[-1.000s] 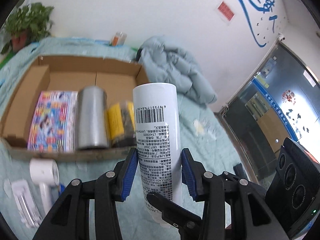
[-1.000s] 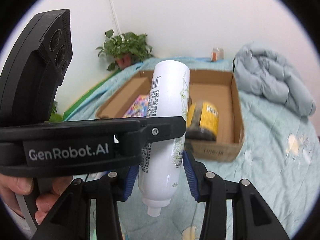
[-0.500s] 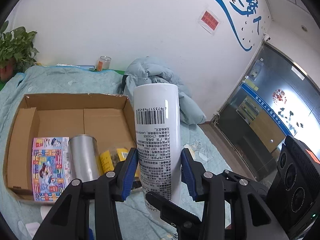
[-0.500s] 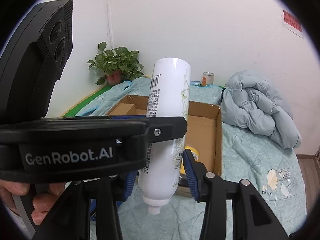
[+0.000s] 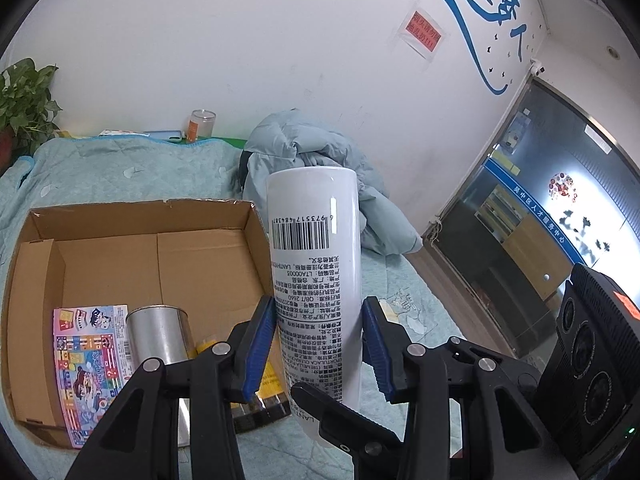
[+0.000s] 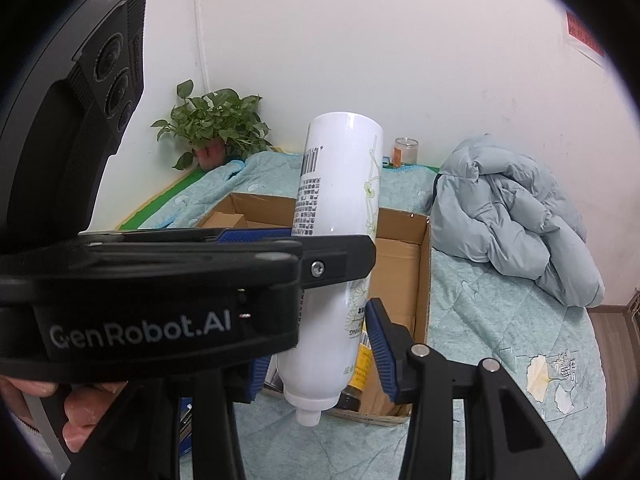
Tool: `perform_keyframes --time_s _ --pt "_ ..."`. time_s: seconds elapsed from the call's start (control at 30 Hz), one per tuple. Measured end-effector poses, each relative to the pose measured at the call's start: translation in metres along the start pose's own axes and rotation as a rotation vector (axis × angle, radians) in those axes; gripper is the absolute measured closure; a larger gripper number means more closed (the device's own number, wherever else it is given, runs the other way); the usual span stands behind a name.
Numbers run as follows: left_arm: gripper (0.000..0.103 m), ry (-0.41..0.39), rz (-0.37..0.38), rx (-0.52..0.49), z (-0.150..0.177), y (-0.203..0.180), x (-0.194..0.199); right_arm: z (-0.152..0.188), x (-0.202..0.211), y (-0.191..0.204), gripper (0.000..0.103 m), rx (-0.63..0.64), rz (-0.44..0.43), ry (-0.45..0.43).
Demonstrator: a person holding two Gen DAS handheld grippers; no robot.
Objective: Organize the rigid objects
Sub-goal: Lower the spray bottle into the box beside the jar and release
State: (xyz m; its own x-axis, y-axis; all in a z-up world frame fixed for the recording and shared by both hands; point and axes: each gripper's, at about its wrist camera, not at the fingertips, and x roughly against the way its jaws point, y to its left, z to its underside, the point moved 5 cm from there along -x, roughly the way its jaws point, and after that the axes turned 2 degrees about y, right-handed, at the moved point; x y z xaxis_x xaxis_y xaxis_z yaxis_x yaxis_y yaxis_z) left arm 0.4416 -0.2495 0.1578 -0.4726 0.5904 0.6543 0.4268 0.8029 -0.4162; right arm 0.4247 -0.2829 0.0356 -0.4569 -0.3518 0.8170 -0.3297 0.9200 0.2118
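Okay, you've got both the left gripper and right gripper clamped on the upside-down white bottle above the cardboard box; smooth, rigid, slippery, so hold mid-body.

Bed with a pale green quilt
An open cardboard box sits on the quilt; a crumpled grey-blue jacket lies just beside it, towards the wall.

A: The white bottle is upside down, neck lowest, barcode and print facing out, held above the bed.

B: The cardboard box holds a colourful booklet, a silver can and a yellow-labelled jar.
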Motion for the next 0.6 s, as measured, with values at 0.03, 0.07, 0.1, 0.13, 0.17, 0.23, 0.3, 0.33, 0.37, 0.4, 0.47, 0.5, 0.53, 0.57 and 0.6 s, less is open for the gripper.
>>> perform_keyframes --time_s 0.03,0.07,0.1,0.13,0.17,0.23,0.3,0.33,0.37,0.4,0.47,0.5,0.53,0.57,0.6 --pt "0.062 0.006 -0.001 0.004 -0.001 0.002 -0.005 -0.001 -0.004 -0.003 0.060 -0.005 -0.004 0.006" --pt "0.062 0.014 -0.001 0.010 -0.003 0.005 -0.012 -0.001 -0.007 -0.005 0.060 -0.010 -0.008 0.013" --pt "0.062 0.019 -0.002 0.015 -0.002 0.006 -0.018 -0.001 -0.011 -0.007 0.060 -0.013 -0.009 0.021" --pt "0.062 0.026 -0.003 0.021 -0.001 0.007 -0.023 0.000 -0.015 -0.009 0.060 -0.016 -0.011 0.029" --pt "0.062 0.035 -0.003 0.028 -0.001 0.011 -0.030 0.000 -0.020 -0.011 0.060 -0.021 -0.009 0.039" --pt "0.062 0.050 -0.007 0.039 0.001 0.017 -0.042 0.003 -0.029 -0.015 0.060 -0.030 -0.015 0.060" --pt "0.062 0.070 -0.008 0.055 0.003 0.023 -0.057 0.006 -0.038 -0.019 0.060 -0.042 -0.021 0.081" --pt "0.062 0.079 -0.008 0.062 0.004 0.027 -0.064 0.008 -0.043 -0.021 0.060 -0.046 -0.022 0.090" --pt "0.062 0.090 -0.010 0.068 0.005 0.030 -0.072 0.010 -0.047 -0.023 0.060 -0.049 -0.024 0.096" --pt "0.062 0.097 -0.014 0.071 0.007 0.033 -0.079 0.013 -0.053 -0.026 0.060 -0.055 -0.027 0.106" --pt "0.062 0.121 -0.015 0.080 0.010 0.038 -0.096 0.017 -0.062 -0.031 0.060 -0.063 -0.022 0.124" --pt "0.062 0.131 -0.015 0.083 0.011 0.040 -0.103 0.019 -0.066 -0.034 0.060 -0.065 -0.021 0.133" --pt "0.062 0.142 -0.016 0.086 0.012 0.042 -0.112 0.021 -0.071 -0.038 0.060 -0.069 -0.025 0.144" --pt "0.062 0.157 -0.020 0.092 0.013 0.045 -0.122 0.023 -0.076 -0.043 0.060 -0.076 -0.030 0.157" --pt "0.062 0.168 -0.024 0.095 0.014 0.046 -0.131 0.025 -0.082 -0.047 0.060 -0.085 -0.036 0.173"
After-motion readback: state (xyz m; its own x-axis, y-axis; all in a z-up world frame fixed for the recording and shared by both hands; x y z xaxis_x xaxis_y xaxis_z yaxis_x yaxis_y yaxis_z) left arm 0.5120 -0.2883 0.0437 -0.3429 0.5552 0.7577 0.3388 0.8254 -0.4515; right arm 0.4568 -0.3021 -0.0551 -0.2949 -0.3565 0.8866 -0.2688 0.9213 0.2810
